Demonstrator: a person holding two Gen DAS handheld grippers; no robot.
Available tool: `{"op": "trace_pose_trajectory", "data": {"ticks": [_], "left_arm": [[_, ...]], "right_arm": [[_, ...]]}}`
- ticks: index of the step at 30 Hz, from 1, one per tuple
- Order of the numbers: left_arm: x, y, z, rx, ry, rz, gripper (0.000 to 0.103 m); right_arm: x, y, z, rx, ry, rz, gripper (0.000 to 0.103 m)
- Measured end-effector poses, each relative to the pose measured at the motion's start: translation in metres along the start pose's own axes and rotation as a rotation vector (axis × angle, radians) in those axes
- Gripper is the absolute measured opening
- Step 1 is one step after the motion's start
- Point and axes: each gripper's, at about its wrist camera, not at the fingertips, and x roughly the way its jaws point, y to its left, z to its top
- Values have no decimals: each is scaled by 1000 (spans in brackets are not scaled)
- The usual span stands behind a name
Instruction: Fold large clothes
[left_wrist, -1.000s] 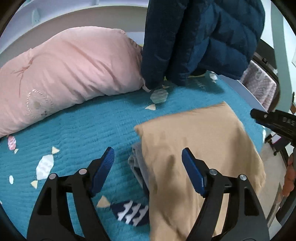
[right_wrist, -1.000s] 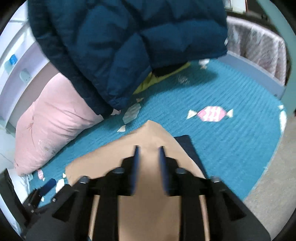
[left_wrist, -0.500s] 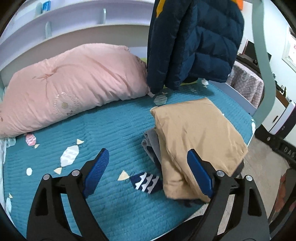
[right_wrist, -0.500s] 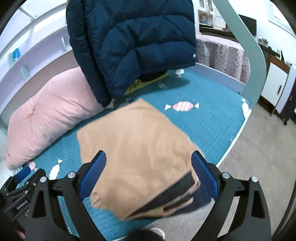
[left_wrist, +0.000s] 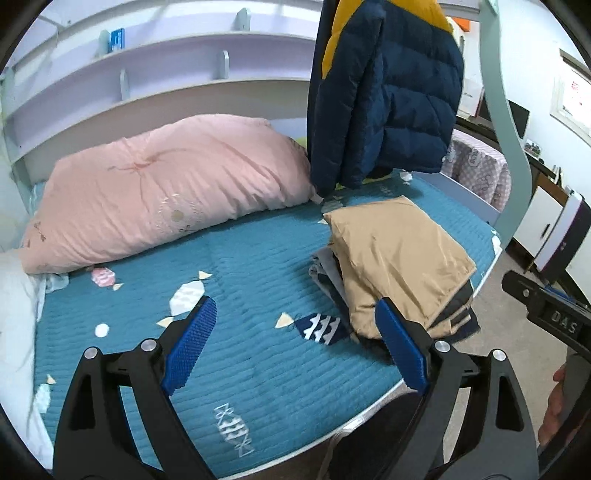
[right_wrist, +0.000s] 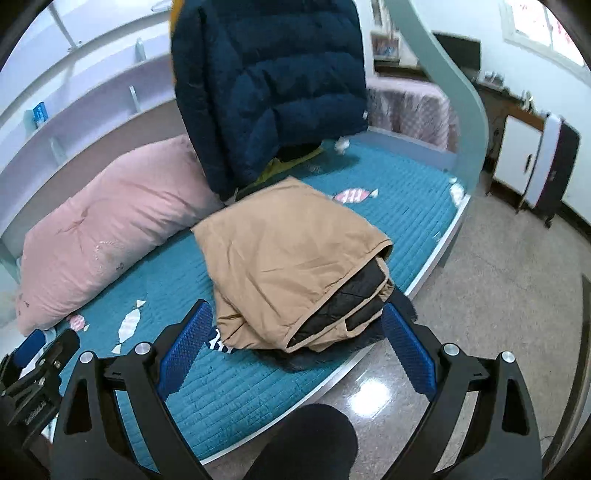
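Looking down along two pairs of black grippers with blue-padded fingers at a bed covered by a teal quilted bedspread (left_wrist: 258, 258) printed with candy shapes

Lying at far left against the lilac shelved headboard (left_wrist: 166, 74): a large pink pillow (left_wrist: 166, 188), well apart from the work area, likely pushed back to free space for folding

Hovering low at the near edge, in the left wrist view: left gripper (left_wrist: 295, 343), fingers spread wide, holding nothing, only bedspread showing between them

Hanging at centre from somewhere above, out of sight: a navy puffer jacket (left_wrist: 384, 103) with a yellow panel, its hem dangling just over the far side of the bed, possibly waiting its turn

Resting right of centre, near the bed's front edge: a folded tan garment (right_wrist: 291, 258) with dark lining (right_wrist: 343, 306) peeking from its open end, sitting on top of other folded clothes, grey and dark layers (left_wrist: 327, 269) showing underneath at its left side; seemingly stacked there to keep finished pieces together and within easy reach

Hovering in front of that stack, in the right wrist view: right gripper (right_wrist: 295, 350), fingers also wide apart, gripping nothing, the tan garment lying beyond the tips and not pinched

Judging by both empty grippers and the neat bundle, appearing finished with this piece

Standing at far right: a pale green curved bed post (left_wrist: 506, 129), speckled floor (right_wrist: 498, 288), white cabinet (right_wrist: 524, 158)
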Motion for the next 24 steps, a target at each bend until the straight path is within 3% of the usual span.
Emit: {"op": "trace_pose_trajectory", "data": {"ticks": [6,9,14,23,24], "left_arm": [[-54,14,-19,37,-45,17,90],[-73,23,-23,29,-38,-7,91],[-103,31,-31,46,-81,80,91],[-149,48,-37,-32,-144,62,94],[-153,49,-36,-42,-148,68,94]], "right_arm": [[-46,30,-22,-47,-91,-57,90],[-63,41,-32,-57,-111,-30,90],[-88,60,-51,-94,-161,-23,90],[-137,81,-56,-106,-250,-3,91],[-144,84,-55,-114,-266,-12,96]]}}
